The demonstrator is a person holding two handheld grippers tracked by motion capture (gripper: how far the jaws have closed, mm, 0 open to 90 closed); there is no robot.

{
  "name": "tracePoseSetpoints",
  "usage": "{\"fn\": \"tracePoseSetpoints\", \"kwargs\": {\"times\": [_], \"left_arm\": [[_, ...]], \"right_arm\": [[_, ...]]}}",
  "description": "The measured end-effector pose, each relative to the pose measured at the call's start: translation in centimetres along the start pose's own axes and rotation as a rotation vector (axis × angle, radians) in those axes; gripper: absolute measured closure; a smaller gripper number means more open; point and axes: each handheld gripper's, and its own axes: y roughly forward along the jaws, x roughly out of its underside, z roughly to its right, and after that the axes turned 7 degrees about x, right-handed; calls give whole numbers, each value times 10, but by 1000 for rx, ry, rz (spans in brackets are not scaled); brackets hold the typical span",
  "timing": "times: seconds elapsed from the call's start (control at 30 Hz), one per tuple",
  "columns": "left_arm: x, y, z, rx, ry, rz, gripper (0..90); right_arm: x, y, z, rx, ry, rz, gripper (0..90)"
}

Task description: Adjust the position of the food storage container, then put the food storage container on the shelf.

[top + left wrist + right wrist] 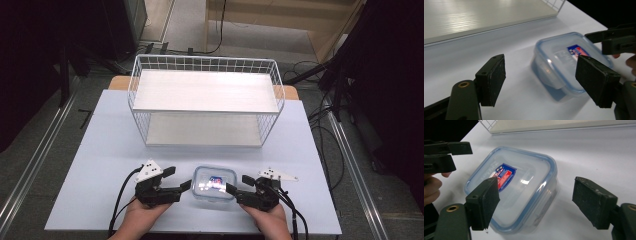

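Just in front of the wire shelf rack [205, 100], the lidded plastic container [214, 183] sits on the table between the left gripper [183, 186] and right gripper [237, 185], both spread and seemingly gripping nothing, so lifting it next calls for closing on its sides.

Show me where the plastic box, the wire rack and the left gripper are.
plastic box [214, 183], high view, middle of its lid.
wire rack [135, 75], high view, left rim.
left gripper [179, 181], high view, between its fingertips.
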Motion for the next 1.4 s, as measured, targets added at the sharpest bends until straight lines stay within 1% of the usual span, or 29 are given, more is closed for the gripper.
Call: {"fn": "tracePoseSetpoints", "kwargs": {"times": [0.03, 0.07, 0.13, 0.2, 0.23, 0.27, 0.3, 0.33, 0.37, 0.43, 0.47, 0.5, 0.53, 0.67, 0.77, 0.83, 0.87, 0.9, 0.97, 1.03, 1.07, 1.1, 1.13, 1.17, 1.23, 1.3, 1.4], "left_arm": [[0, 3, 1, 8, 2, -10, 244], [1, 7, 2, 24, 2, -15, 244], [3, 15, 2, 42, 3, -41, 245], [5, 22, 1, 57, -13, -65, 245], [6, 26, -2, 92, -49, -82, 257], [7, 28, -4, 104, -68, -88, 264], [7, 28, -4, 104, -68, -88, 267], [8, 29, -5, 126, -83, -93, 267], [8, 30, -7, 141, -102, -92, 272], [9, 33, -10, 173, -128, -94, 276], [9, 34, -10, 182, -132, -91, 283], [9, 35, -11, 194, -144, -93, 292], [9, 36, -11, 207, -153, -98, 292], [10, 36, -10, 220, -168, -115, 285], [12, 34, -10, 224, -178, -118, 292], [13, 34, -9, 231, -176, -120, 299], [13, 33, -8, 232, -179, -119, 307], [13, 31, -7, 224, -171, -113, 326], [14, 30, -6, 222, -170, -108, 345], [15, 27, -5, 216, -150, -111, 357], [15, 27, -5, 216, -150, -111, 361], [16, 25, -3, 215, -134, -111, 366], [16, 25, -3, 215, -134, -111, 374], [17, 20, 0, 209, -122, -97, 406], [17, 19, 0, 209, -124, -94, 424], [18, 17, 1, 208, -123, -92, 445], [20, 14, 2, 205, -122, -75, 464]], "right_arm": [[2, -1, 1, -8, 11, -1, 226], [2, -1, 1, -8, 11, -1, 226], [4, -3, 3, -13, 20, -4, 235], [5, -2, 4, -16, 20, -10, 241], [8, 0, 4, -25, 15, -26, 249], [10, 1, 3, -26, 12, -36, 249], [10, 1, 3, -26, 12, -36, 249], [11, 3, 3, -43, 24, -36, 272], [11, 3, 3, -43, 24, -36, 272], [11, 4, 2, -63, 26, -32, 306], [11, 6, 2, -88, 44, -40, 342], [11, 6, 2, -88, 44, -40, 342], [11, 7, 2, -97, 55, -47, 339], [13, 8, 4, -113, 94, -54, 341], [13, 8, 4, -115, 99, -56, 340], [14, 9, 3, -131, 103, -70, 341], [14, 9, 2, -129, 91, -65, 341], [14, 8, -1, -120, 81, -64, 343], [14, 7, -3, -118, 60, -63, 347], [15, 6, -4, -114, 41, -61, 349], [15, 6, -4, -114, 41, -61, 349], [15, 5, -5, -114, 24, -60, 354], [15, 5, -5, -114, 24, -60, 354], [14, 2, -2, -130, 65, -45, 430], [14, 2, -1, -137, 61, -39, 438], [15, 1, -1, -141, 48, -36, 447], [14, 1, -1, -145, 57, -35, 460]]}}
